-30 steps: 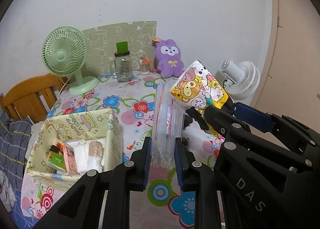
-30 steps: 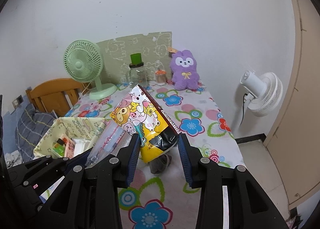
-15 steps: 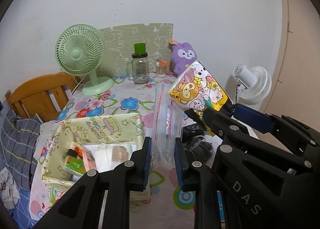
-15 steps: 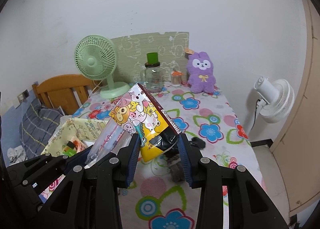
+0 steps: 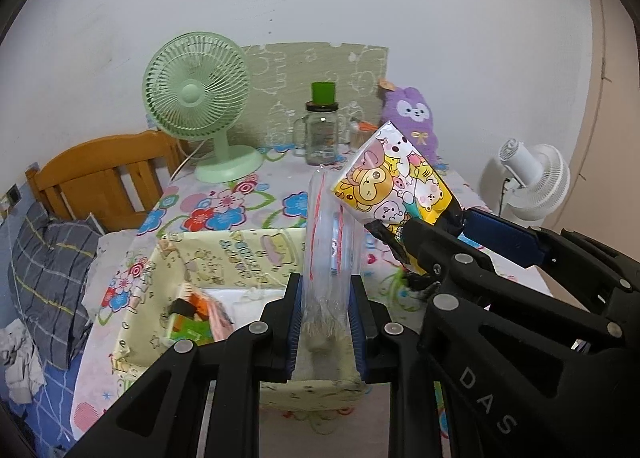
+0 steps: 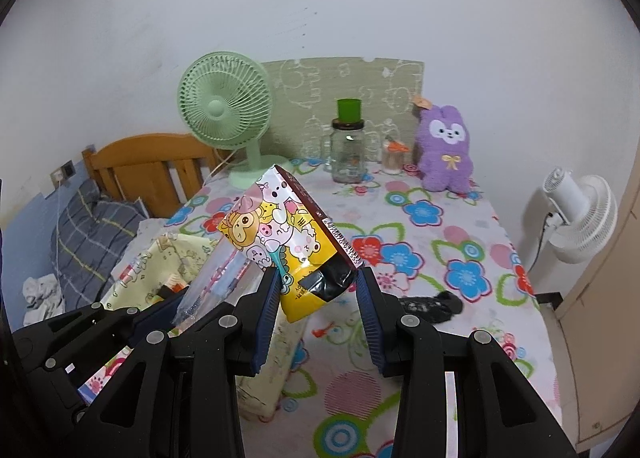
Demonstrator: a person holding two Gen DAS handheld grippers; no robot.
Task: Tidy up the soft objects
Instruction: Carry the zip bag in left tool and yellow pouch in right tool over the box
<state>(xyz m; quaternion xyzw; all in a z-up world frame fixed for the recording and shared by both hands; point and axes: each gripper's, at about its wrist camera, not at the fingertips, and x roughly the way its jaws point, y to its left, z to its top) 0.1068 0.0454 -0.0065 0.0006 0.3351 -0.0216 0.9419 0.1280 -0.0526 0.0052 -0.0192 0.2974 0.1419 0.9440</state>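
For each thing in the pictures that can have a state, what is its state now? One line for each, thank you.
Left tool: shut on the clear zip bag, held upright.
Right tool: shut on the cartoon packet, tilted.
Fabric box: open, things inside.
Green fan: upright; running or not, cannot tell.
Glass jar: upright, lid on.
Purple plush: sitting upright.
Black cloth: lying crumpled on the table.

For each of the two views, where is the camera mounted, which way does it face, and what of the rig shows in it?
Left wrist: on the left gripper, looking down over the storage box; the jaws pinch a clear zip bag, and the right gripper enters from the right.
Right wrist: on the right gripper, facing the floral table; it clamps the cartoon pouch, with the left gripper at lower left.
Shared: both bags, green fan, purple plush.
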